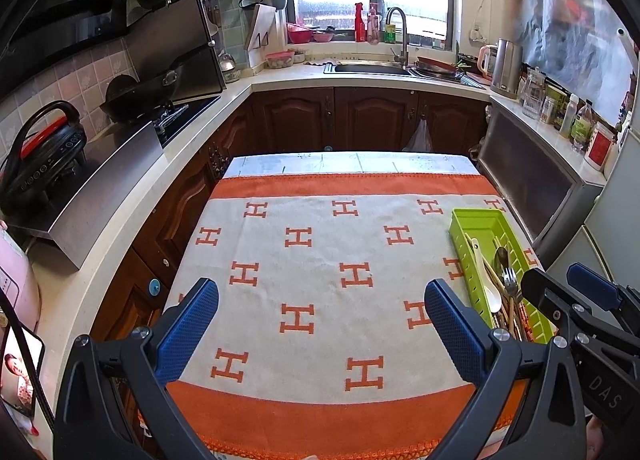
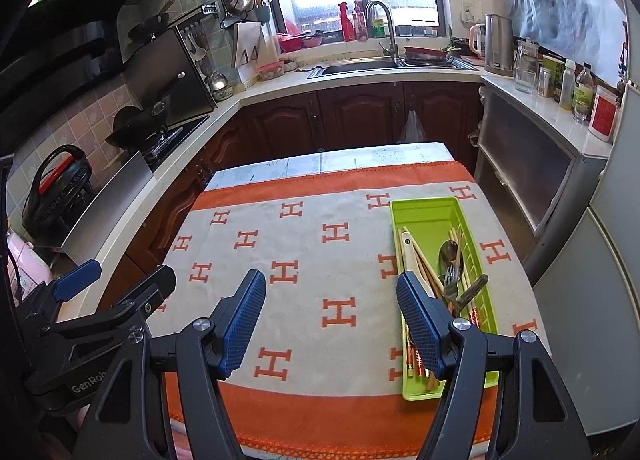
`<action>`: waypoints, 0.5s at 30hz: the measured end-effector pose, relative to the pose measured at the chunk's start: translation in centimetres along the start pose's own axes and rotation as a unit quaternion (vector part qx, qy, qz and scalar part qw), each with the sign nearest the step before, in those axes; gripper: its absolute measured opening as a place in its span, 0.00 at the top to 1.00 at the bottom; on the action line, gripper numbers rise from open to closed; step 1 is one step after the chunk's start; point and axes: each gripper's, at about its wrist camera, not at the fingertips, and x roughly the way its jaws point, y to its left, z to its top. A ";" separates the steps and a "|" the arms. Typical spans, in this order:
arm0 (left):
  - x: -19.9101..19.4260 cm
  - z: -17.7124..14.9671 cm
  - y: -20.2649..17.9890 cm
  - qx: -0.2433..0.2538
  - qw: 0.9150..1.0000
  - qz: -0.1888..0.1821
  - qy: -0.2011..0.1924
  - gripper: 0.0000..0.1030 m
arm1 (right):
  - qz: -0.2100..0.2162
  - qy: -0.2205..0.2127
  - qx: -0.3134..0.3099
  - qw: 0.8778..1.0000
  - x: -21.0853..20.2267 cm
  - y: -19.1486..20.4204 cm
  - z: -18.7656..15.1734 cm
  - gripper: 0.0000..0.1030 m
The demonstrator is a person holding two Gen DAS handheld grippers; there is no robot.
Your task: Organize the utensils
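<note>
A green utensil tray (image 2: 424, 212) lies along the right side of the orange-and-white cloth (image 2: 304, 260). Inside it are a white spoon (image 2: 408, 248), a metal spoon (image 2: 450, 254), a fork (image 2: 451, 280) and several chopsticks (image 2: 424, 260). My right gripper (image 2: 331, 296) hovers open above the cloth, its right finger over the tray's near left edge, nothing between the pads. My left gripper (image 1: 322, 304) is open over the cloth's middle, empty. In the left wrist view the tray (image 1: 476, 220) sits at right, with the right gripper (image 1: 560, 288) beside it. The left gripper (image 2: 116, 276) shows at the left in the right wrist view.
The table stands in a U-shaped kitchen. A stove with a wok (image 1: 140, 96) and a black cooker (image 1: 40, 152) are on the left counter, a sink (image 1: 372, 68) at the back, bottles and jars (image 2: 572, 88) on the right counter. A phone (image 1: 20, 372) stands at the near left.
</note>
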 end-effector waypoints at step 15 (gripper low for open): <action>0.4 0.1 0.1 -0.001 1.000 0.000 0.007 0.01 | 0.001 0.006 0.000 1.000 0.8 0.1 -0.5 0.33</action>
